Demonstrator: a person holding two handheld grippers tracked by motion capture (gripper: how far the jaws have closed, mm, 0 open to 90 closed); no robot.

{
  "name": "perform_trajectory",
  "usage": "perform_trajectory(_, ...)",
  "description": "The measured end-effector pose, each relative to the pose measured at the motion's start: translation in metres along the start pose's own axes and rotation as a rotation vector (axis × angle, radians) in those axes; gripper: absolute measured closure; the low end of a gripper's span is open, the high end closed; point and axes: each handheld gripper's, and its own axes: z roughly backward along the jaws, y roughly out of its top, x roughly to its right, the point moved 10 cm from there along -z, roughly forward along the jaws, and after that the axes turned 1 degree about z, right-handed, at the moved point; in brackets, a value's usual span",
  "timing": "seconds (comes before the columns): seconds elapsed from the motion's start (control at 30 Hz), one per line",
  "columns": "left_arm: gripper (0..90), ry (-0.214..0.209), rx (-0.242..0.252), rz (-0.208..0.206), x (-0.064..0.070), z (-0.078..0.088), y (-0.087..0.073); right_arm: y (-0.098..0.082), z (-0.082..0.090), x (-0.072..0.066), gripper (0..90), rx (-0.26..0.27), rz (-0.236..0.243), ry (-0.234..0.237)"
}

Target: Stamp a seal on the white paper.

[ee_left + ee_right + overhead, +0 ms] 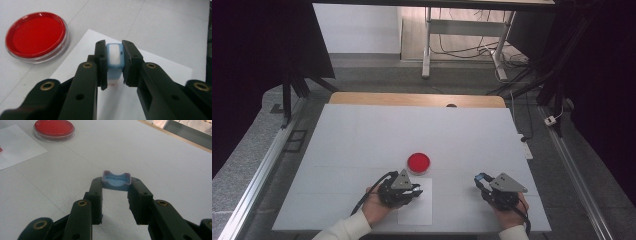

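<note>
My left gripper [114,62] is shut on a small light-blue stamp with a white face [115,58], held upright with its lower end down at a white sheet of paper [160,72]. A round red ink pad in a clear dish [36,35] lies just beyond the sheet [415,205]. In the high view the left gripper [416,190] is over the sheet, close to the ink pad [418,162]. My right gripper [116,185] is shut on a blue cap [116,181], just above the white table [162,157], to the right [480,178].
The white table top [362,145] reaches a wooden back edge [412,99]. Dark stands, a metal frame and cables are on the floor beyond. Rails run along both sides of the table. A small red mark [0,149] shows on the sheet's edge [15,145].
</note>
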Motion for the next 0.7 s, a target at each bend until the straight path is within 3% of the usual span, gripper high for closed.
perform_trajectory(0.2, 75.2, -0.004, 0.036, 0.003, -0.001, 0.007, 0.007, 0.0, 0.0, 0.001, 65.0, 0.001, 0.004, 0.0)
perform_trajectory(0.7, 74.9, -0.038, 0.155, 0.106, -0.014, 0.034, 0.026, 0.0, 0.0, 0.001, 65.0, 0.004, 0.002, 0.0)
